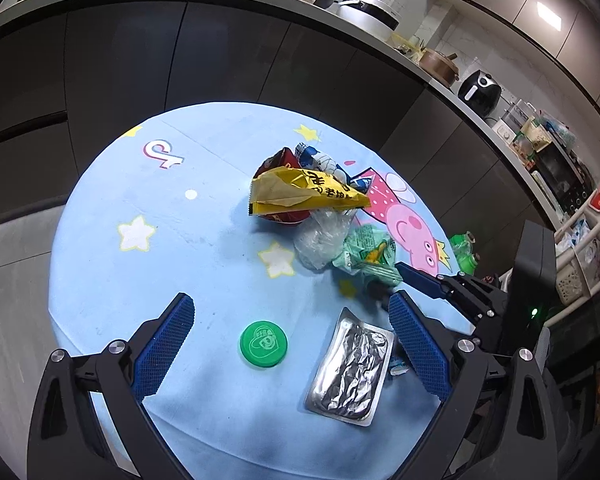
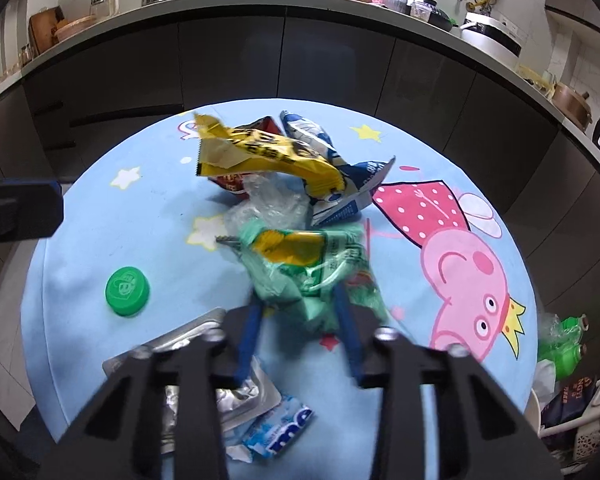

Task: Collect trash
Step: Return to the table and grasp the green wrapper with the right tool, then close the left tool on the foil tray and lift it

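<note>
The right hand-held gripper (image 2: 300,316), jaws closing around the crumpled mint-green plastic wrapper (image 2: 320,272), should pinch firmly before lifting, while the left hand-held gripper (image 1: 292,344) hangs wide open.

Crumpled wrappers (image 2: 260,152) heaped mid-table — green cap (image 1: 263,343) apart.

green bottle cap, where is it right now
The green bottle cap lies on the blue tablecloth, just left of the silver blister pack, between the open left gripper's fingers.
</note>
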`<state>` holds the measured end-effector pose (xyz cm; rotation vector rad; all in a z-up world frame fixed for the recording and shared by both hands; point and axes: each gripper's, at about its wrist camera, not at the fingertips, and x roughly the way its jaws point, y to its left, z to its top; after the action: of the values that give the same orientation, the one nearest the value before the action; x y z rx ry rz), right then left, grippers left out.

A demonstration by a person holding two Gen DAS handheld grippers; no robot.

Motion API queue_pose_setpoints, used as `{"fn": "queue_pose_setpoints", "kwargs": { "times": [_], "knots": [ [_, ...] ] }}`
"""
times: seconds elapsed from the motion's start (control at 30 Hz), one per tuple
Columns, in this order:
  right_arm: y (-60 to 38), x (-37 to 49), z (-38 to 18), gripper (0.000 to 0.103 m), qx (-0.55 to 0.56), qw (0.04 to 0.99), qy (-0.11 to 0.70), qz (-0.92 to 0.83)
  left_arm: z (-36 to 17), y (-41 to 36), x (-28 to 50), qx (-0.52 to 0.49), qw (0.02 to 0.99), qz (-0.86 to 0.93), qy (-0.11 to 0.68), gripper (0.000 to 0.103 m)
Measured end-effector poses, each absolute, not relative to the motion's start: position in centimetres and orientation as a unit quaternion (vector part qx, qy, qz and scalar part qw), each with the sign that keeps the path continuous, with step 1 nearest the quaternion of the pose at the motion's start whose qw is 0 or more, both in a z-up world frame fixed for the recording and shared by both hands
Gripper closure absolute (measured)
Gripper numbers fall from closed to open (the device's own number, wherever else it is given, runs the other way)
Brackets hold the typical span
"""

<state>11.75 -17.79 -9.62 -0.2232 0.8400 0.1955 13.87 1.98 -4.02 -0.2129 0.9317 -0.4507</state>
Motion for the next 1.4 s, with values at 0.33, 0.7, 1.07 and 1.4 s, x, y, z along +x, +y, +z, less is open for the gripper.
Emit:
{"fn": "queue_pose_setpoints", "kwargs": {
  "times": [0.33, 0.7, 1.07, 1.4],
  "knots": [
    [-22.2, 8.5, -6.4, 0.096, -0.061, 0.924, 0.372, 0.069, -4.7, -0.6, 12.1, -0.049, 0.847, -0.27, 0.455, 0.03],
    [-23.2, 5.6, -5.7, 0.096, -0.033, 0.927, 0.367, 0.073, -7.6, -5.6, 8.6, 0.057, 0.83, -0.29, 0.472, 0.025],
    [-24.5, 4.8, -5.4, 0.096, -0.006, 0.928, 0.364, 0.073, -9.5, -8.0, 9.4, 0.098, 0.834, -0.263, 0.474, 0.026],
    [-24.7, 4.8, -5.3, 0.096, 0.002, 0.929, 0.363, 0.075, -10.8, -8.0, 10.3, 0.092, 0.829, -0.25, 0.493, 0.038]
  ]
}}
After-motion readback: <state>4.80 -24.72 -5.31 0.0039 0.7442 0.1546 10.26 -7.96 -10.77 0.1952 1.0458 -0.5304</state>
